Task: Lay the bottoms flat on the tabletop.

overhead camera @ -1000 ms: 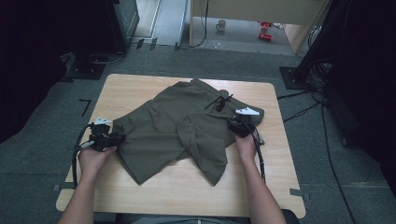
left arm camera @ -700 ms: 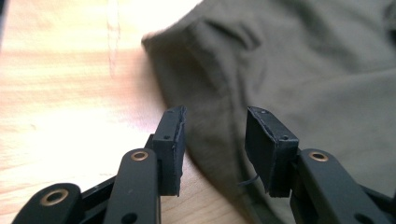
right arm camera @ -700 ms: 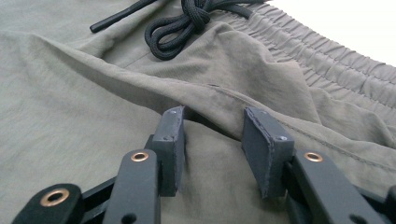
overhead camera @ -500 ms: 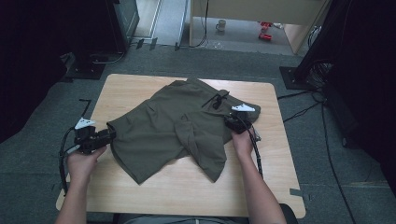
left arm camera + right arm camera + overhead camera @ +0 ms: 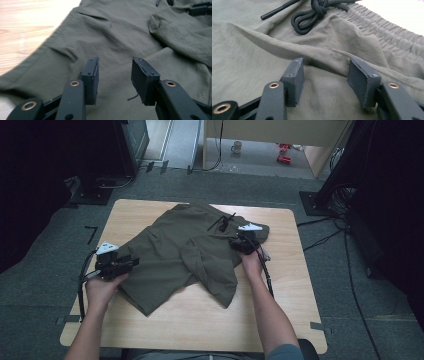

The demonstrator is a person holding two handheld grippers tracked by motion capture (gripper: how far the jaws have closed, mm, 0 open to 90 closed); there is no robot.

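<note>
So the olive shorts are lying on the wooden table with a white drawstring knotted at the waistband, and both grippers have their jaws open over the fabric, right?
Not quite: the drawstring is black, not white, as the right gripper view shows. The rest holds: the olive shorts lie on the wooden table, and the left gripper and right gripper both have open jaws over the fabric.

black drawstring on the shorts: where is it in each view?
High view: drawstring lies near the waistband at the far end of the olive shorts, just left of the right tool.
Left gripper view: top right corner, a black bit of it, far beyond the tool.
Right gripper view: top centre, knotted, beyond the open tool.
Shared landmark: the olive shorts.
</note>
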